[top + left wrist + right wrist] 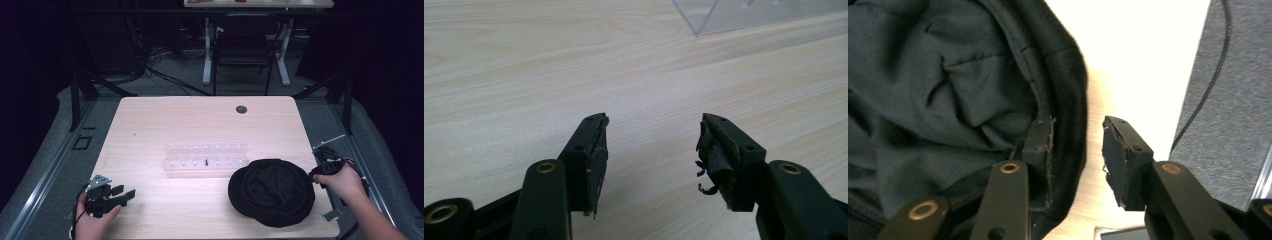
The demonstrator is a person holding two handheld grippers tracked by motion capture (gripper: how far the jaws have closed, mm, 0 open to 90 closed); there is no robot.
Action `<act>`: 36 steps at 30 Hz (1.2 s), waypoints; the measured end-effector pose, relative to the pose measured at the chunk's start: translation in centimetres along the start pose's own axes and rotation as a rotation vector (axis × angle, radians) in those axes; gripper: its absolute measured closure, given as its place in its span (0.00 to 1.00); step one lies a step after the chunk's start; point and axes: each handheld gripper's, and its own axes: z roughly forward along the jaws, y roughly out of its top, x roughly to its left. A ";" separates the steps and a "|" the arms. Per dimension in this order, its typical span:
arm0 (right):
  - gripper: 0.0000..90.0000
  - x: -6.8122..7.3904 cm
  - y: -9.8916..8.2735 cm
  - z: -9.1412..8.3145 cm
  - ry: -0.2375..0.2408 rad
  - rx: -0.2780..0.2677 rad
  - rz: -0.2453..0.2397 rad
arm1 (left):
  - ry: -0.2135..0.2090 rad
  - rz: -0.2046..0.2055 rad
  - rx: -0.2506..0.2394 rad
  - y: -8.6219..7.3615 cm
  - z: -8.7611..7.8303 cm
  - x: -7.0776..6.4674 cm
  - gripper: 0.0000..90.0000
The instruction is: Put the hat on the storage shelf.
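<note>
A black fabric cap (272, 192) lies upside down on the front right of the light wooden table (200, 115), its creased lining (948, 90) facing up. My right gripper (316, 172) is at the cap's right edge. In the right gripper view it (1078, 122) stands open astride the cap's rim (1068, 75), one jaw over the lining and the other outside above bare table. My left gripper (125, 192) rests at the front left corner, open (653, 120) with nothing between its jaws, low over the wood.
A clear plastic rack (206, 156) with rows of small pegs lies mid-table; its corner (749, 15) shows ahead of the left gripper. A round dark grommet (241, 109) sits near the far edge. Grey carpet (1228, 100) and a cable (1208, 85) lie beyond the table's right edge.
</note>
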 end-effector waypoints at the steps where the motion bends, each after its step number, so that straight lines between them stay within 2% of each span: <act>1: 0.73 0.0 0.0 0.1 0.005 0.007 -0.004 | -0.001 -0.004 -0.005 0.0 0.0 0.0 0.51; 4: 0.74 -0.1 0.0 0.3 0.008 0.006 -0.006 | 0.000 -0.003 0.000 0.0 0.0 0.0 0.52; 5: 0.74 -0.1 0.0 0.2 -0.014 0.021 0.000 | 0.003 -0.005 -0.003 0.0 0.0 0.0 0.52; 6: 0.74 -0.1 0.0 0.2 -0.014 0.021 0.000 | 0.006 -0.006 -0.007 0.0 0.0 0.0 0.52; 7: 0.74 -0.2 0.0 0.4 0.002 0.014 0.003 | 0.005 -0.009 -0.009 -0.1 0.0 0.0 0.52; 11: 0.74 -0.5 0.1 0.5 0.005 0.013 0.015 | 0.003 -0.012 -0.011 -0.1 0.0 0.1 0.53; 12: 0.74 -0.5 0.0 0.7 0.023 -0.006 0.030 | 0.001 -0.011 -0.011 -0.1 0.0 0.0 0.54; 14: 0.74 -0.7 0.1 0.7 0.022 0.021 0.020 | 0.002 -0.009 -0.008 -0.1 0.0 0.0 0.54; 18: 0.75 -0.7 -0.1 1.3 0.027 0.002 0.043 | 0.001 -0.011 -0.006 -0.1 0.1 0.0 0.54; 19: 0.75 -0.8 0.0 1.2 0.030 0.029 0.031 | 0.002 -0.010 -0.005 -0.1 0.1 0.1 0.54; 21: 0.74 -0.9 -0.1 1.5 0.033 0.022 0.042 | 0.003 -0.008 -0.004 -0.1 0.1 0.1 0.54; 22: 0.74 -1.2 0.0 1.6 0.037 0.044 0.031 | 0.005 -0.009 -0.003 -0.1 0.1 0.1 0.53; 23: 0.74 -1.2 0.0 1.6 0.037 0.044 0.031 | 0.005 -0.009 -0.003 -0.1 0.1 0.1 0.53; 24: 0.74 -1.2 -0.1 1.9 0.049 0.016 0.055 | 0.005 -0.009 -0.003 -0.1 0.1 0.1 0.53; 26: 0.74 -1.5 0.0 1.9 0.042 0.051 0.040 | 0.006 -0.008 -0.003 -0.1 0.1 0.1 0.53; 27: 0.74 -1.5 -0.1 2.1 0.055 0.031 0.067 | 0.006 -0.008 -0.003 -0.1 0.1 0.1 0.53; 30: 0.76 -1.9 0.1 2.2 0.077 0.062 0.067 | 0.007 -0.009 -0.004 -0.1 0.2 0.1 0.53; 31: 0.76 -1.9 0.1 2.3 0.067 0.056 0.076 | 0.006 -0.009 -0.003 -0.2 0.2 0.1 0.53; 32: 0.76 -2.0 0.0 2.5 0.087 0.041 0.088 | 0.006 -0.010 -0.003 -0.2 0.2 0.1 0.53; 36: 0.77 -2.1 0.1 2.7 0.104 0.053 0.095 | 0.007 -0.008 0.001 -0.2 0.3 0.1 0.53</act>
